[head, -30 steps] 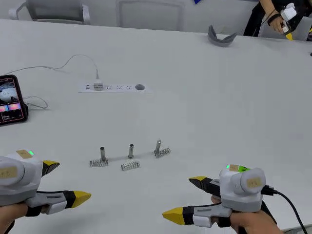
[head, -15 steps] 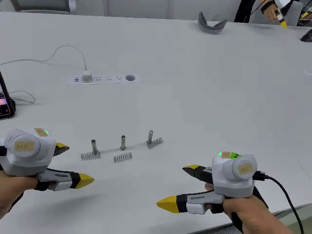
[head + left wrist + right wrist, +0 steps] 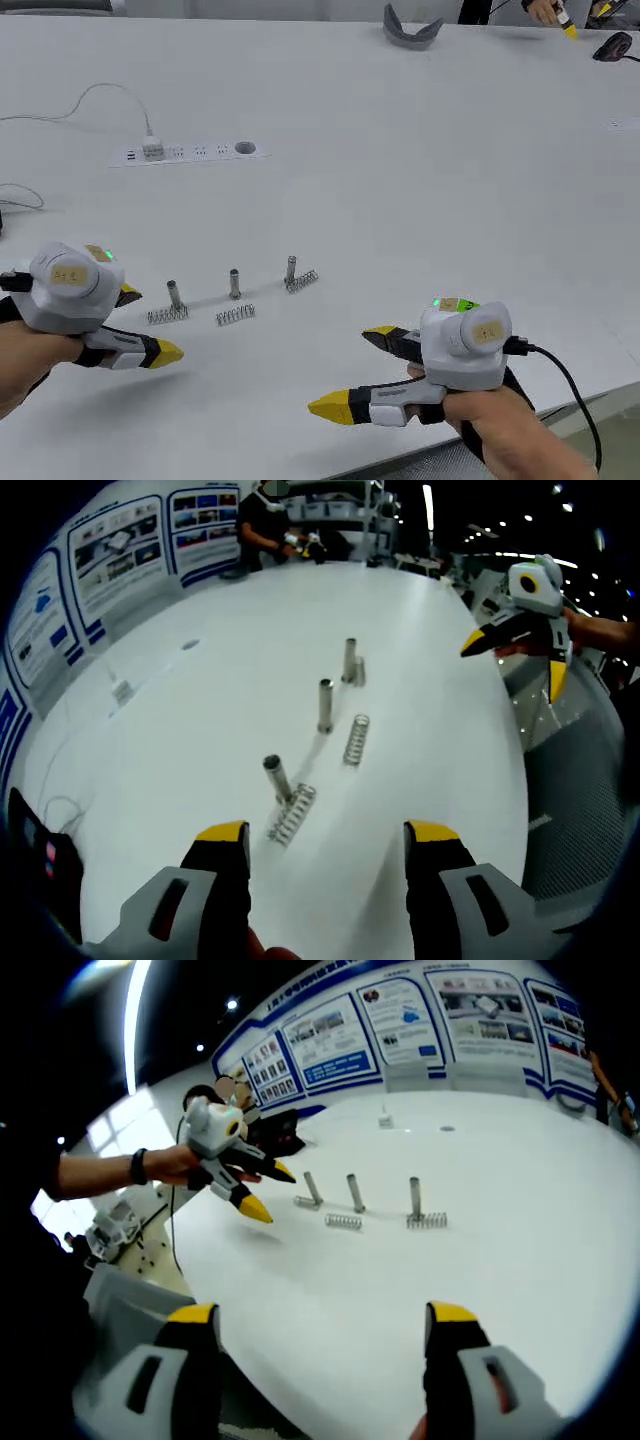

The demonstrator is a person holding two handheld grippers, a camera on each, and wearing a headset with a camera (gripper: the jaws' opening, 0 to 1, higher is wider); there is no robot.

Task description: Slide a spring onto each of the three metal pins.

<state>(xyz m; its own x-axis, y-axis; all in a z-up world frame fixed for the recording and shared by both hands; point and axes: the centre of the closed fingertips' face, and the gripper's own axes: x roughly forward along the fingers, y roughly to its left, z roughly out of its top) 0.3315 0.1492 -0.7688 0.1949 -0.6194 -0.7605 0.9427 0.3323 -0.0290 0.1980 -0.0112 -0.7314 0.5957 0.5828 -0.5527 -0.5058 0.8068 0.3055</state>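
Three metal pins (image 3: 234, 283) stand upright in a row on the white table (image 3: 420, 200). Three springs (image 3: 235, 315) lie flat there too, one just beside the foot of each pin and none on a pin.

There are two grippers. The left gripper (image 3: 155, 323) hangs near the leftmost pin, and the right gripper (image 3: 343, 370) is well apart from the row, toward the near edge. Both have their jaws spread wide and hold nothing.

The head view adds one power strip (image 3: 185, 152) with a cable plugged in, and a grey curved piece (image 3: 410, 30) at the far edge. The left gripper view looks along the row — the farthest spring is half hidden behind its pin. The right gripper view takes the row broadside. In it the arm (image 3: 100, 1175) behind the left gripper wears a dark wristband (image 3: 137, 1167), and posters (image 3: 400, 1020) line the wall.
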